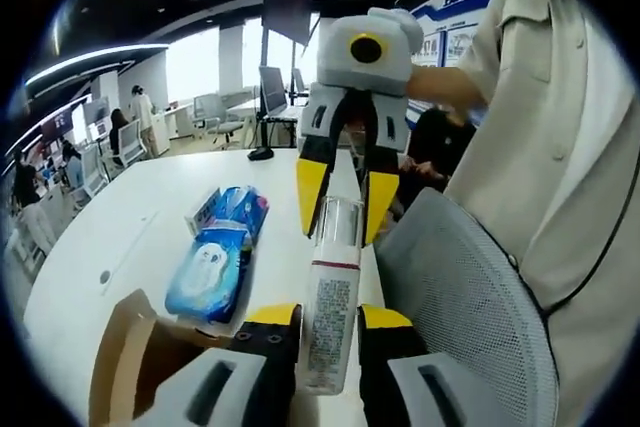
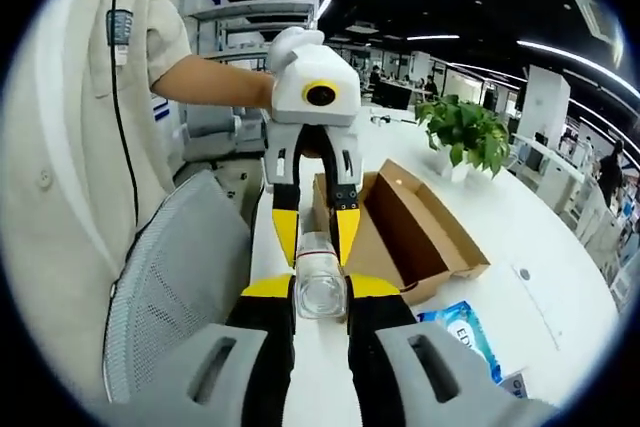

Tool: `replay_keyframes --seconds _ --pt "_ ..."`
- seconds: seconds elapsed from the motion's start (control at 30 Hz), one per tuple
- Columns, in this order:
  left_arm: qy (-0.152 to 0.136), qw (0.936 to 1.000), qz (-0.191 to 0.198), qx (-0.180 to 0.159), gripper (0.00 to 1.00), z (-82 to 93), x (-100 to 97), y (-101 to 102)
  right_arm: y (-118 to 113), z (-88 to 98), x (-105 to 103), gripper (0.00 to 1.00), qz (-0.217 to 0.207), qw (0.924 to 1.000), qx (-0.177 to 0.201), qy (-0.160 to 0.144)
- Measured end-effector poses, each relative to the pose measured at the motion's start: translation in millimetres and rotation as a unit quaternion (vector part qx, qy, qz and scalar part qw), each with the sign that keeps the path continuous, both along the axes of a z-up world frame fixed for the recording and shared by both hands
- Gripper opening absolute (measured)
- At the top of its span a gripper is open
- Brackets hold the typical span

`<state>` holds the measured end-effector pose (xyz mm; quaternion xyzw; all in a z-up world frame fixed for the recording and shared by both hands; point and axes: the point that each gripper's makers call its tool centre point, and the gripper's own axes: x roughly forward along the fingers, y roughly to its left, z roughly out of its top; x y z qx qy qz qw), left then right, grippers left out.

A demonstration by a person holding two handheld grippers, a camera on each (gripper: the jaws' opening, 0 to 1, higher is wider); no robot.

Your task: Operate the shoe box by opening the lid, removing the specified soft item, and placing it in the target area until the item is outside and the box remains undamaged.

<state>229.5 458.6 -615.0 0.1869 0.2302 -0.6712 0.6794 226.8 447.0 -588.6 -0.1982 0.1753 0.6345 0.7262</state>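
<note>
Bottle [image 1: 330,297]: held above tabletop [image 1: 130,217] edge, long axis spanning both grippers; left gripper [image 1: 328,319] and right gripper [image 1: 340,202] fingers each clamp one end. Wipes pack [image 1: 215,257] left; open box [image 2: 420,222] beside; mesh chair [image 1: 470,297] near.

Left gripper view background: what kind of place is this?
Probably an open-plan office or lab: long white table, mesh office chair, desks with a monitor behind, and a potted plant in the right gripper view.
</note>
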Motion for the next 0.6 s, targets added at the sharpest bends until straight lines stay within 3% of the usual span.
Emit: replay_keyframes --seconds 0.6 --pt "-0.016 0.9949 0.098 -0.015 0.41 3.4 25.8 43 -21 13.5 41 0.16 -0.004 0.9993 -0.033 -0.015"
